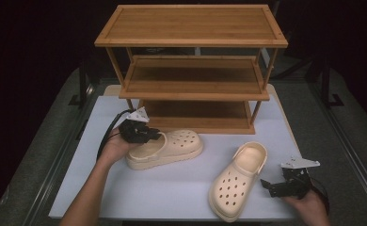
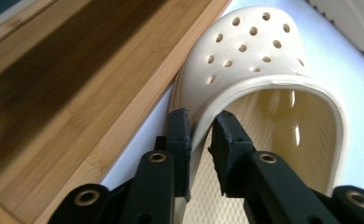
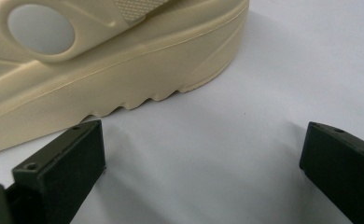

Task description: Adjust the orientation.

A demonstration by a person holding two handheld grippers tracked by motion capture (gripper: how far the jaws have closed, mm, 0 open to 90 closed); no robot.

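- Left forearm comes in from the bottom edge, angled up and right; left hand [image 1: 117, 143] wraps the left gripper [image 1: 154, 135] from behind.
- Left gripper points right, roughly level; its fingers [image 2: 179, 140] stand close together, pinching a thin wall between the pads.
- Right hand [image 1: 307, 203] sits low at the bottom right, holding the right gripper [image 1: 267, 186] aimed left.
- Right gripper fingers [image 3: 66, 168] are spread wide, nothing between them.

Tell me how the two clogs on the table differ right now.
The left clog lies crosswise before the wooden rack, its side wall pinched between the left gripper jaws. The right clog lies angled with its toe toward the person, untouched, the right gripper open beside it. Both are cream, perforated and sole-down.
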